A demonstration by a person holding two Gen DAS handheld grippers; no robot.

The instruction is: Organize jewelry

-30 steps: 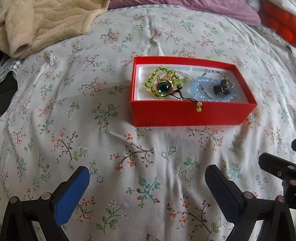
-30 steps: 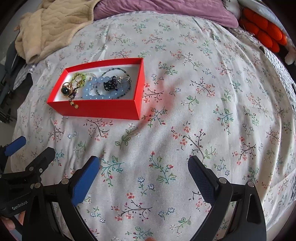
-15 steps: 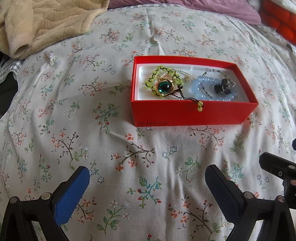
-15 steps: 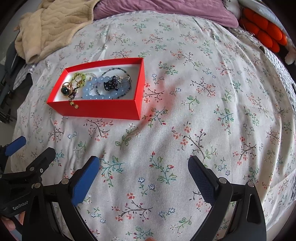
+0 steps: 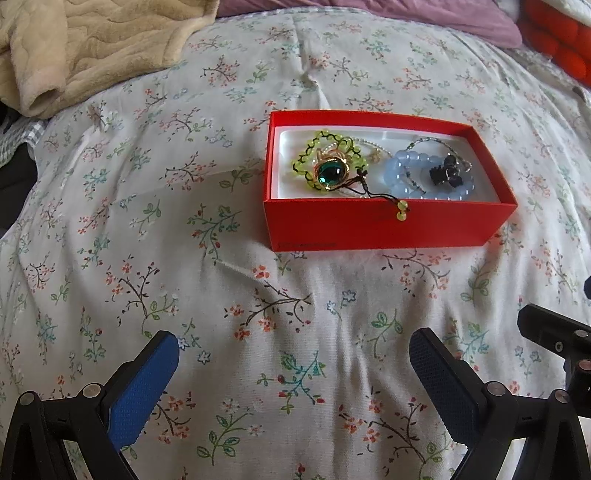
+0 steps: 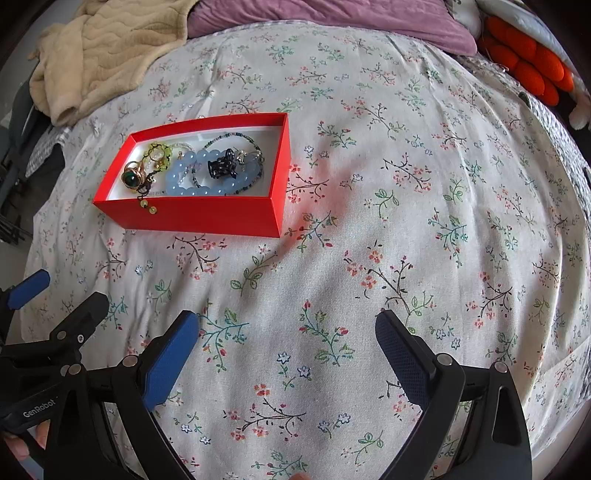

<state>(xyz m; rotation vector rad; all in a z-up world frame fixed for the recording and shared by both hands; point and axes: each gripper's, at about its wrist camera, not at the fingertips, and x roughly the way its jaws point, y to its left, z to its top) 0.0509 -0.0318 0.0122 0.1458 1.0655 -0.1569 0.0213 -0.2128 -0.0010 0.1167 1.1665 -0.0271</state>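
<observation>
A red box (image 5: 384, 225) with a white inside sits on the floral bedsheet; it also shows in the right wrist view (image 6: 207, 216). Inside lie a green-stone gold ring (image 5: 330, 173), a yellow-green bead bracelet (image 5: 314, 149), a pale blue bead bracelet (image 5: 410, 173) and a small black piece (image 5: 445, 175). A dark cord with two yellow beads (image 5: 400, 214) hangs over the front wall. My left gripper (image 5: 293, 373) is open and empty, well short of the box. My right gripper (image 6: 286, 350) is open and empty, to the box's right and nearer.
A beige blanket (image 5: 85, 44) lies at the far left. A purple pillow (image 6: 332, 18) and an orange plush thing (image 6: 528, 55) lie at the far side. The bed edge drops off at the left (image 6: 22, 206).
</observation>
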